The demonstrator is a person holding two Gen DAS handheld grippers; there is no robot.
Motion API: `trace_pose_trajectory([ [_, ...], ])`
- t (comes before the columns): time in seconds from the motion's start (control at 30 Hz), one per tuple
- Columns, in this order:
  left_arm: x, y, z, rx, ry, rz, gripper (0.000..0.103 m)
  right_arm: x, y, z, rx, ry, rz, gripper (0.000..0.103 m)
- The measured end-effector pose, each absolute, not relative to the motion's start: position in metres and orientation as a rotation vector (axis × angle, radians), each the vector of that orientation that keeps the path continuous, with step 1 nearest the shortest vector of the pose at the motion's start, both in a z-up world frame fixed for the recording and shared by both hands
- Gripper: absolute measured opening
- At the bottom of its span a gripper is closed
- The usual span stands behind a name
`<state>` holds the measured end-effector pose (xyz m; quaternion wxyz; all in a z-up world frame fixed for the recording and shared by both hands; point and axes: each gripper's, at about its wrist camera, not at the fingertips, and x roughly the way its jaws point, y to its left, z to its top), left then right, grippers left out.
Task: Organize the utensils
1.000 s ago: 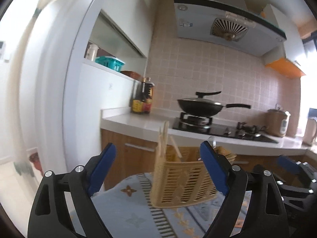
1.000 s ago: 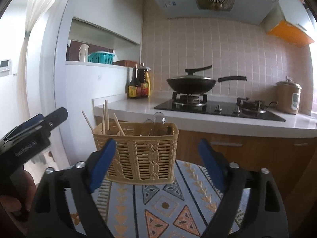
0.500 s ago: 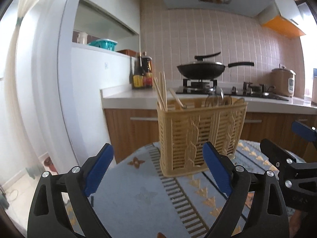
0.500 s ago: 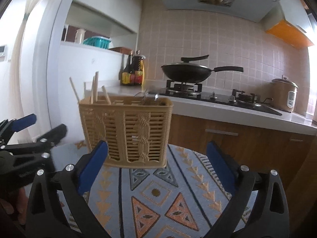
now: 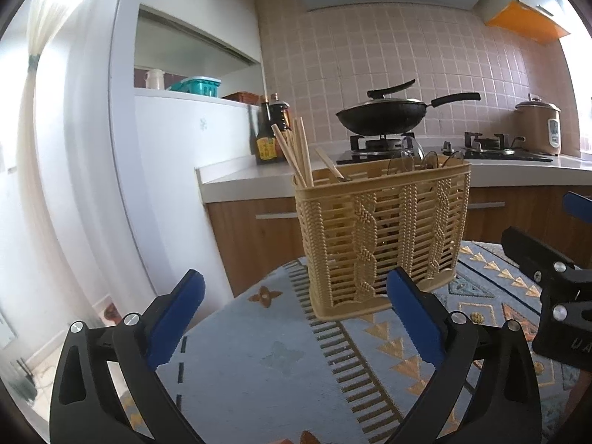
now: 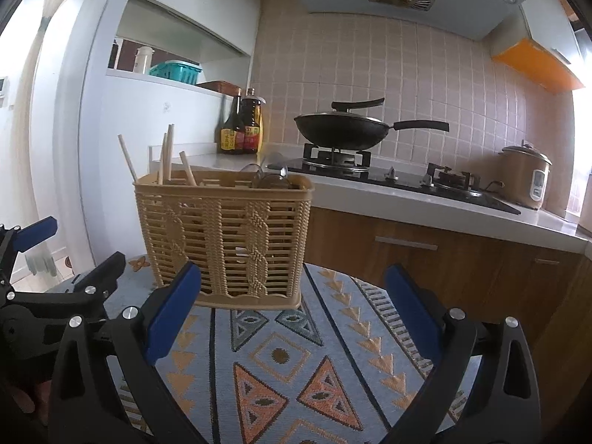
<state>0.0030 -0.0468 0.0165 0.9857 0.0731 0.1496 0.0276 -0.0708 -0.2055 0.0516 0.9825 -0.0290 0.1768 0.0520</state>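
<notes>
A tan woven utensil basket [image 5: 381, 233] stands on a patterned tablecloth [image 5: 259, 362]; it also shows in the right wrist view [image 6: 225, 240]. Wooden chopsticks [image 5: 296, 155] stick up from its left compartment, and they show in the right wrist view [image 6: 166, 159] too. Metal spoon bowls [image 5: 425, 159] rise from its right side. My left gripper [image 5: 294, 292] is open and empty, short of the basket. My right gripper [image 6: 292, 288] is open and empty, just in front of the basket. Each gripper shows at the edge of the other's view.
Behind the table runs a kitchen counter [image 5: 236, 177] with sauce bottles [image 6: 242, 125], a black wok [image 6: 344, 129] on a gas hob and a rice cooker [image 6: 525, 177]. Wooden cabinets [image 6: 425, 259] stand below. A white partition wall [image 5: 166, 185] is at the left.
Both grippers have tilted down and drawn closer to the basket, which now looks larger. Both stay open and empty.
</notes>
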Motion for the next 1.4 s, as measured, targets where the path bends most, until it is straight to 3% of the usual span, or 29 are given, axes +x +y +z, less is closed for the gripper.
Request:
trace_pose_trajectory([
  [1.4,0.012,-0.031,0.015,0.079,0.354,0.075,0.096,-0.058,-0.217,0.047,-0.001,0.415,0.093,0.095],
])
